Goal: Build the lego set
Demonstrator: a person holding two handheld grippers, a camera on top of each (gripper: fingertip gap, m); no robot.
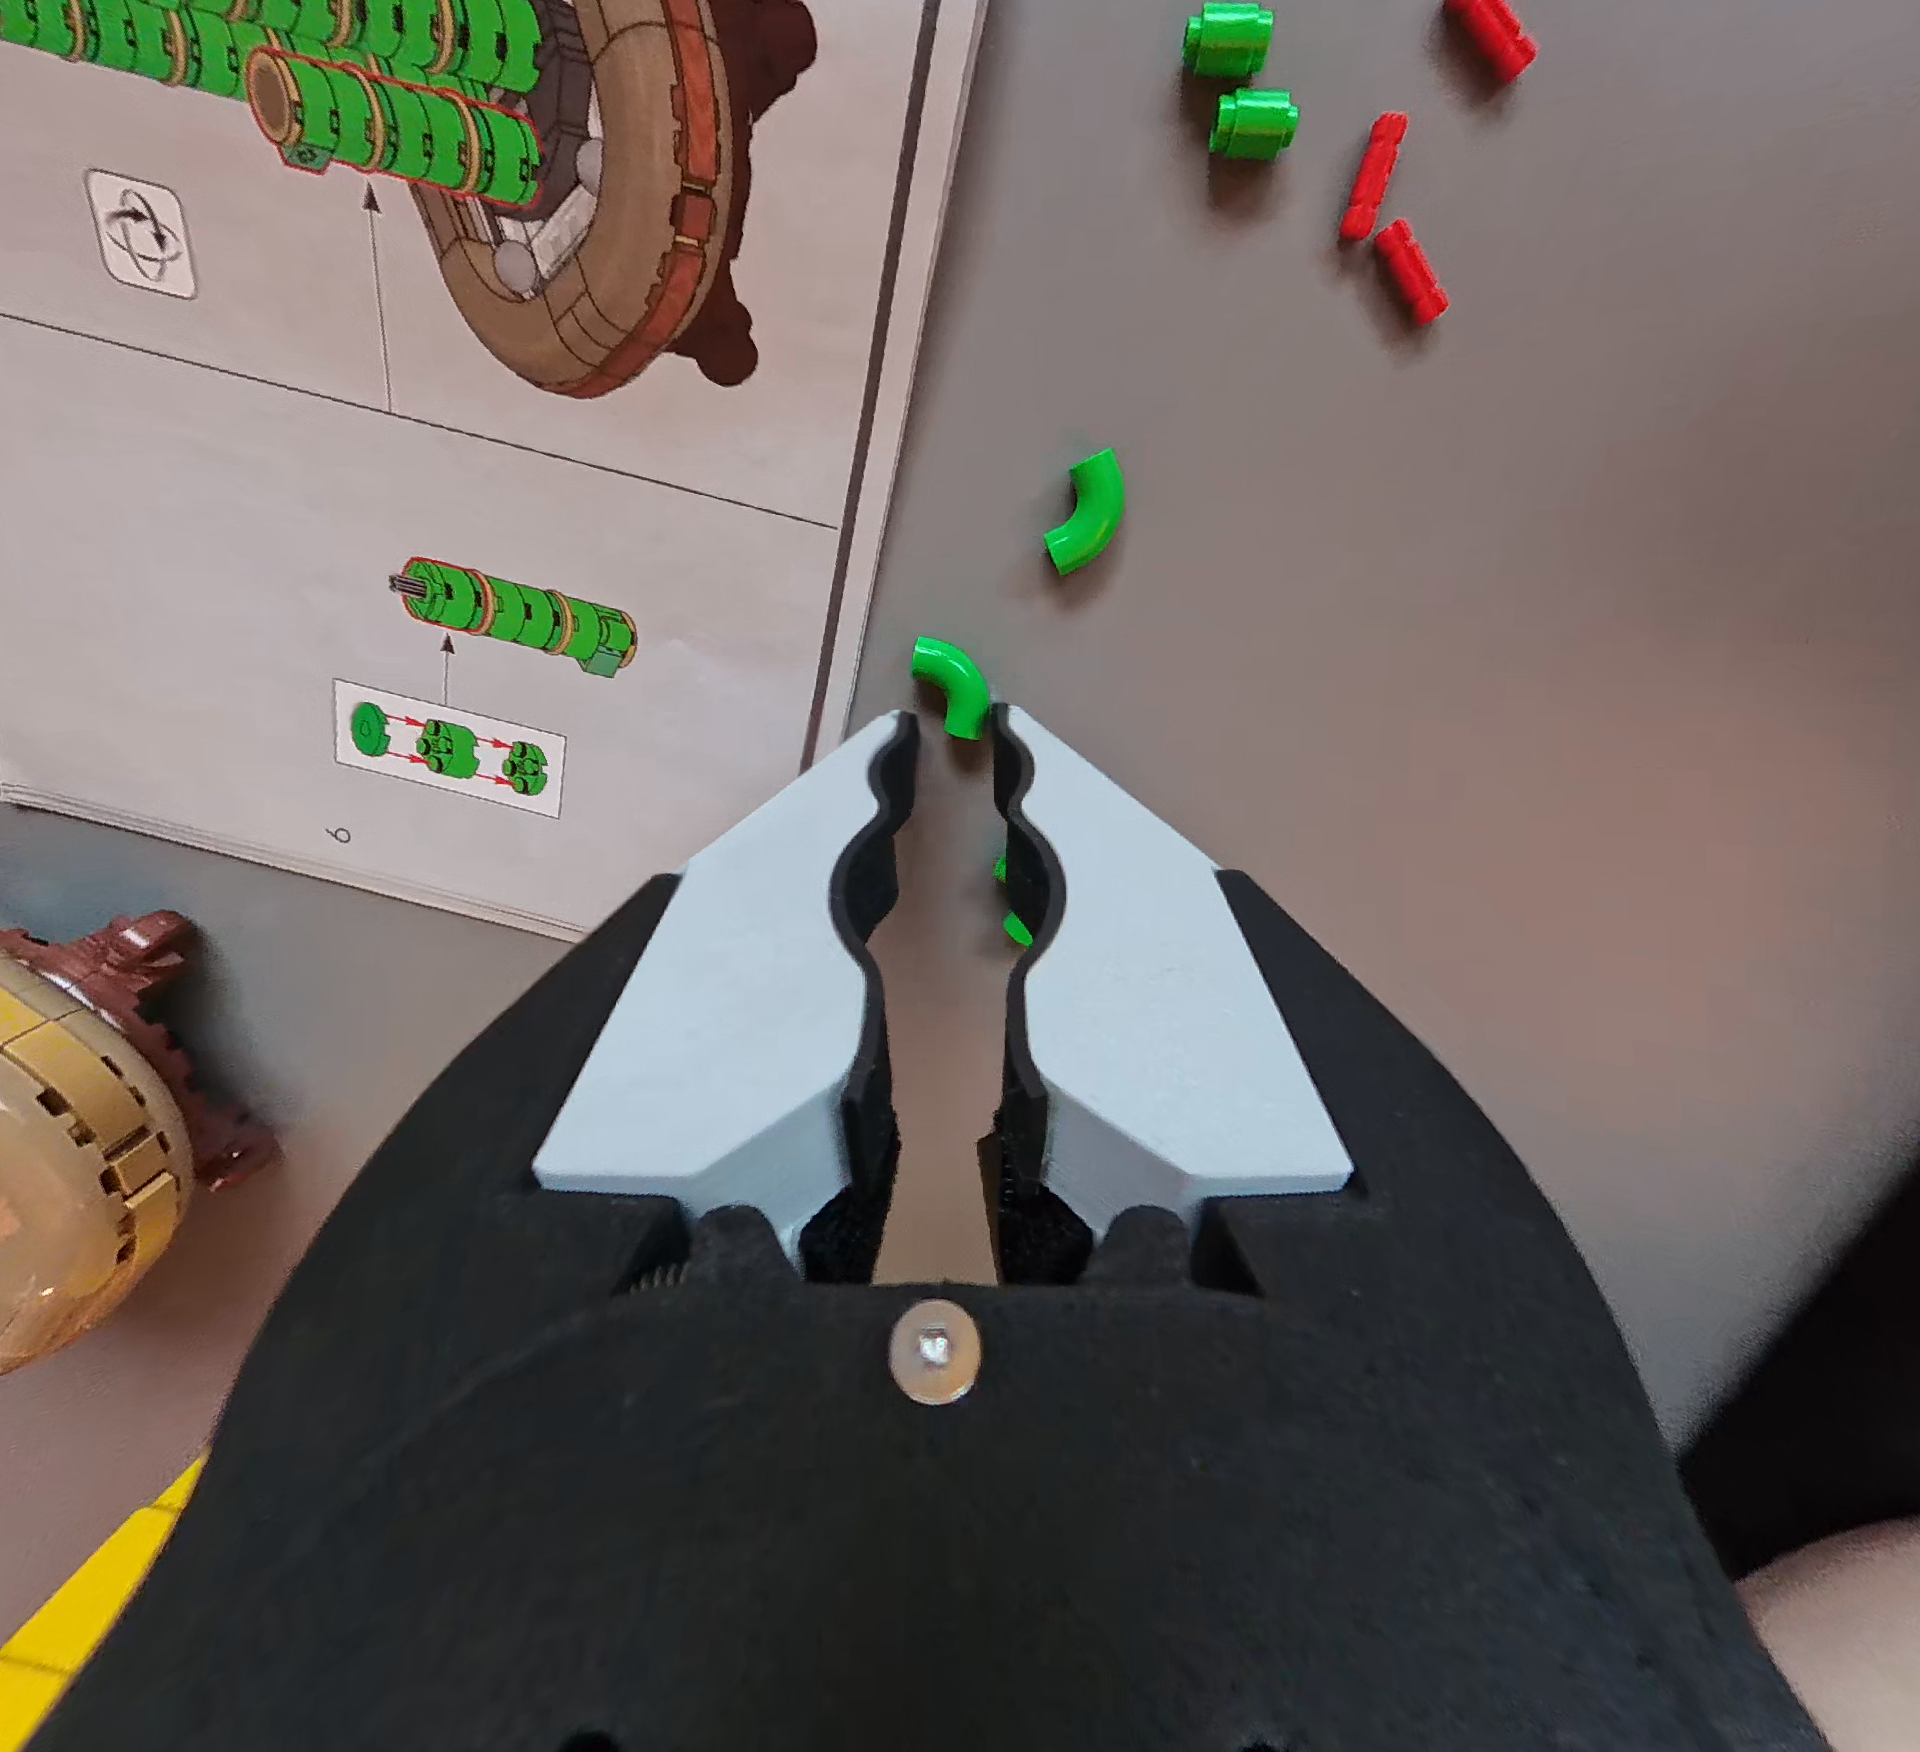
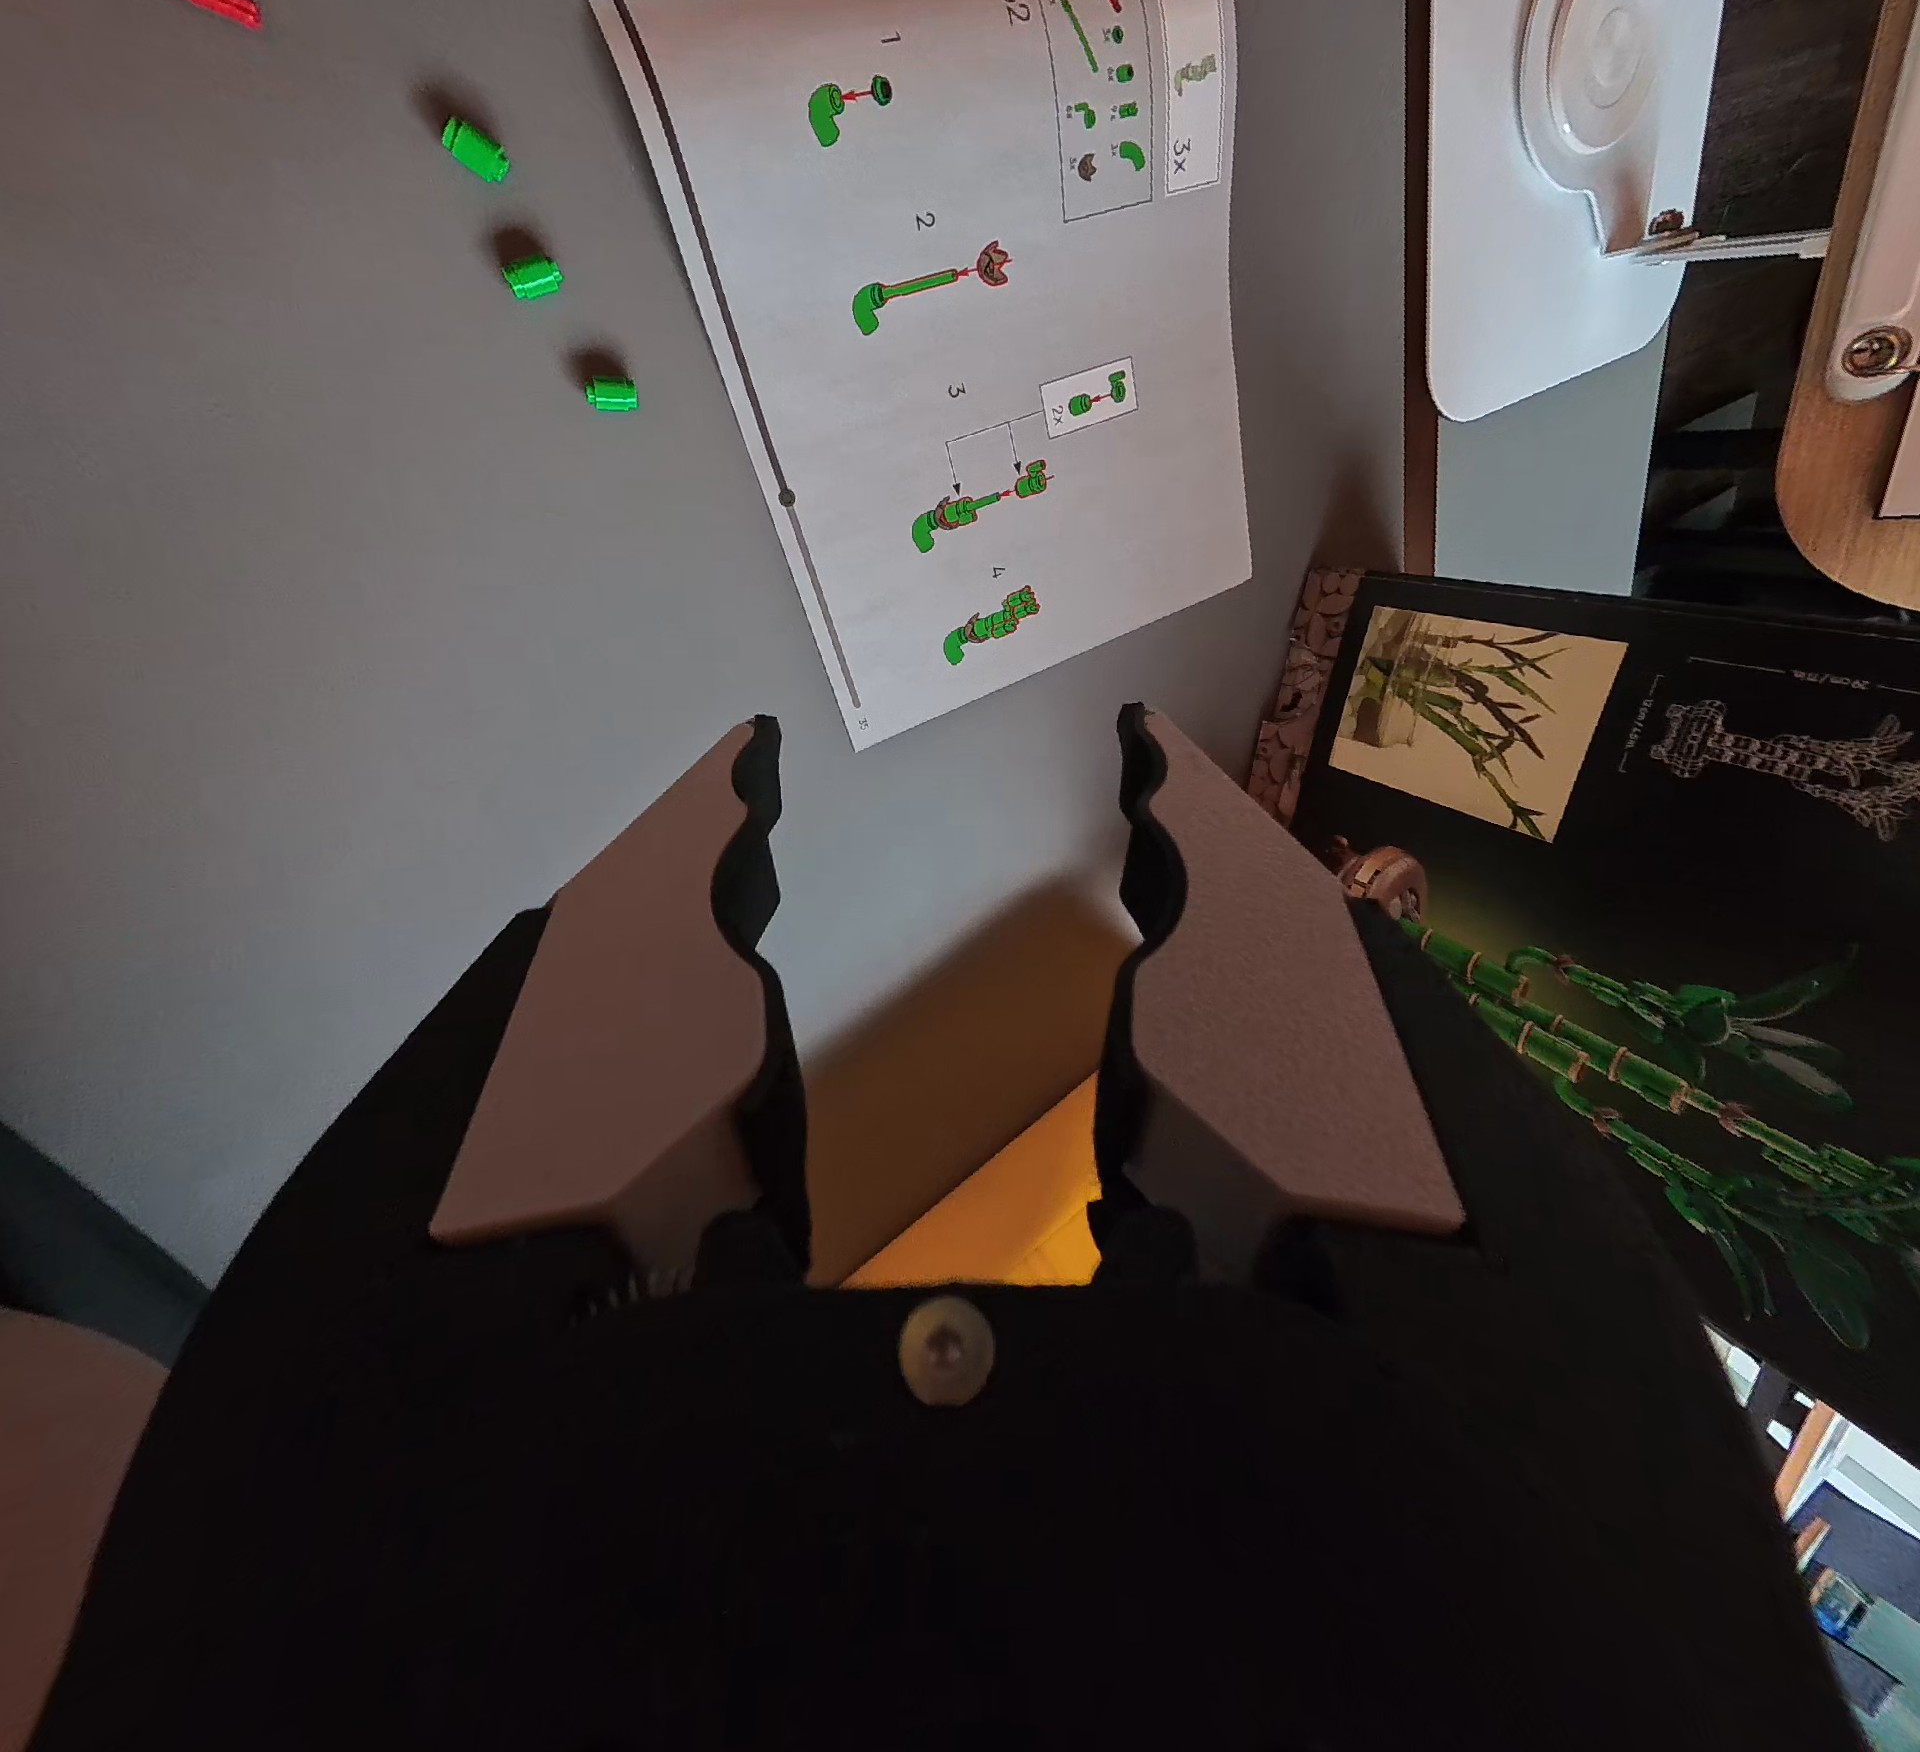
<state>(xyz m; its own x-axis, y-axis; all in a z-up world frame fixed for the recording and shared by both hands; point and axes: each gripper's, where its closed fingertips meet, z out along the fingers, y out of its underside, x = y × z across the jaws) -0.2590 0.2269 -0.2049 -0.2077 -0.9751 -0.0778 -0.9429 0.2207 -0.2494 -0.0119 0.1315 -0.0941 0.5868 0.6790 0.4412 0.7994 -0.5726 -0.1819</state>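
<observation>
My left gripper has pale blue fingers with only a narrow gap between them. It hovers low over the grey table. A green elbow piece lies right at its tips, with one end in the gap; no grip on it shows. A second green elbow lies farther ahead. Another green bit peeks out under the right finger. Two green round bricks and three red pins lie beyond. My right gripper is wide open and empty, near the corner of the open instruction booklet.
The booklet lies left of the left gripper. A tan and brown built pot sits at the near left. Small green pieces lie left of the booklet. The black set box lies on the right, a white plastic object behind. There is about 30 cm between the tips of the two grippers.
</observation>
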